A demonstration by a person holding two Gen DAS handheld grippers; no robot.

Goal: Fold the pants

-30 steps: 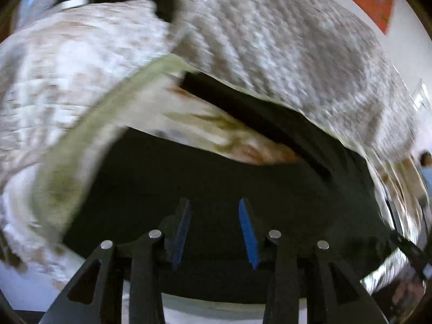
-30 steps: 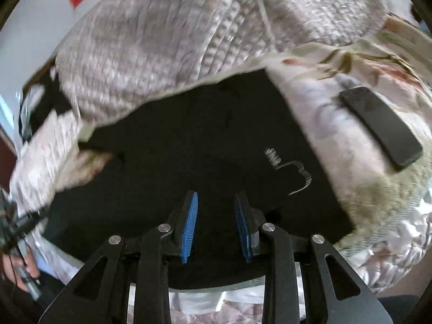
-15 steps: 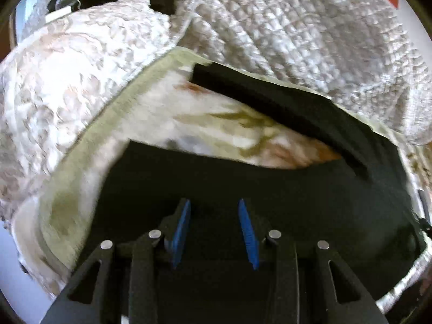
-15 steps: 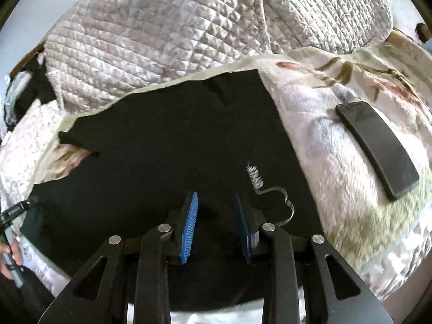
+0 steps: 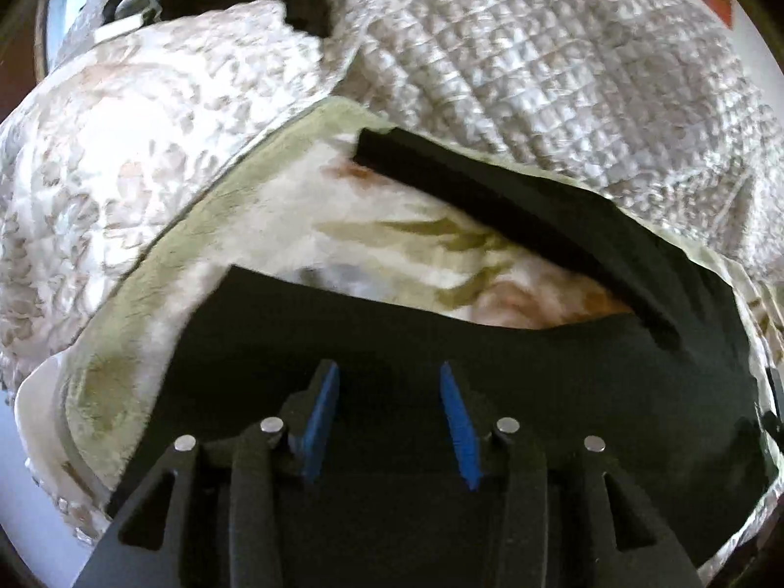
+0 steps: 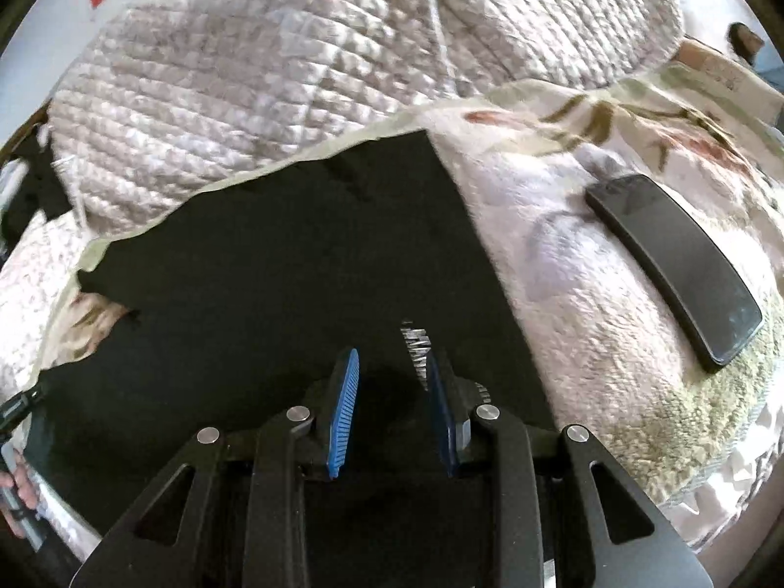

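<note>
1. Pants (image 5: pixel 490 343): black, spread flat on a bed, over a floral blanket (image 5: pixel 392 245). In the left wrist view two legs fan apart, one running up and left to a squared hem, the other lying across the foreground; blanket shows in the wedge between them.
2. Pants (image 6: pixel 294 269), right wrist view: a broad dark panel fills the centre, its far edge against the quilt, its right edge straight against the blanket.
3. Cord (image 6: pixel 416 348): pale, coiled, lying on the pants just beside the right claw's right finger.
4. Left claw (image 5: pixel 389 416): blue pads spread, nothing between them, held low over the near leg. Contact with the cloth cannot be told.
5. Right claw (image 6: pixel 392 406): pads spread, gap empty, over the near part of the pants.
6. Quilt (image 6: pixel 294 63): pale, stitched in diamonds, heaped behind the pants in both views.
7. Blanket (image 6: pixel 588 269): cream fleece with green and rust print and a green border, under the pants and extending right.
8. Phone (image 6: pixel 671 264): black slab, screen up, on the blanket, well apart from the pants.
9. Hand (image 6: pixel 17 485): part visible at the left edge of the right wrist view, gripping a dark handle.
</note>
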